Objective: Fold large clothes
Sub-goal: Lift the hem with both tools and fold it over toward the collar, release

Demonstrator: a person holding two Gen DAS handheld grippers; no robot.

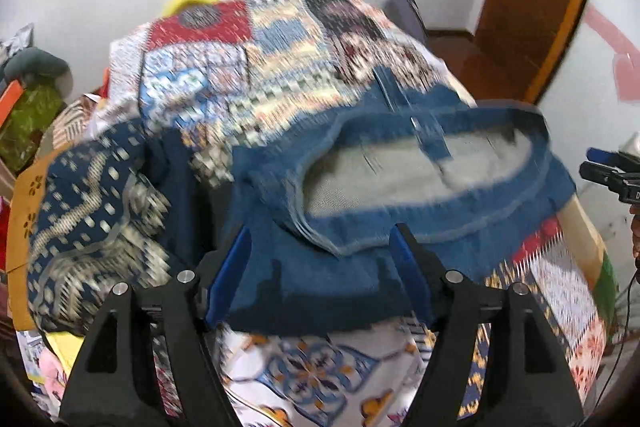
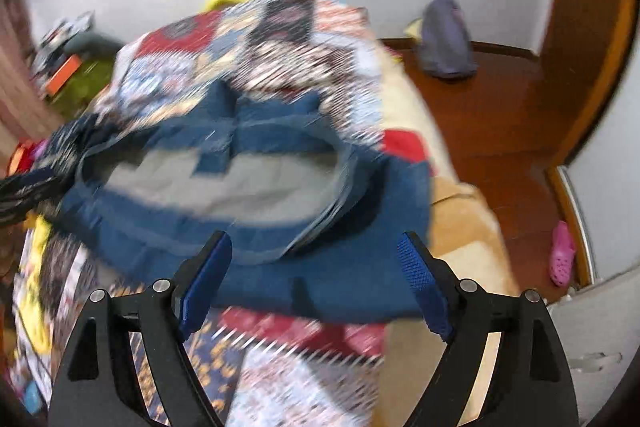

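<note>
Now the blue denim jeans (image 1: 360, 267) lie waistband-up on the bed's patterned patchwork quilt (image 1: 248, 67). Both the left gripper (image 1: 320, 267) and the right gripper (image 2: 316, 275) hover just above with fingers spread, gripping nothing, probably readying a fresh grasp.

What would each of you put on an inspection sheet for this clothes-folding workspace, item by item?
Surface: bed under a patchwork cover, partly blurred.
Job's things: blue denim garment lying on the cover, waistband open, grey lining showing.
Clutter: navy patterned cloth beside the denim; pink shoe on the floor.
Grippers: left gripper and right gripper open over the denim, pads not pressing it.
Cables: thin dark cable at the bed's edge.
Surroundings: white wall, wooden floor.
</note>
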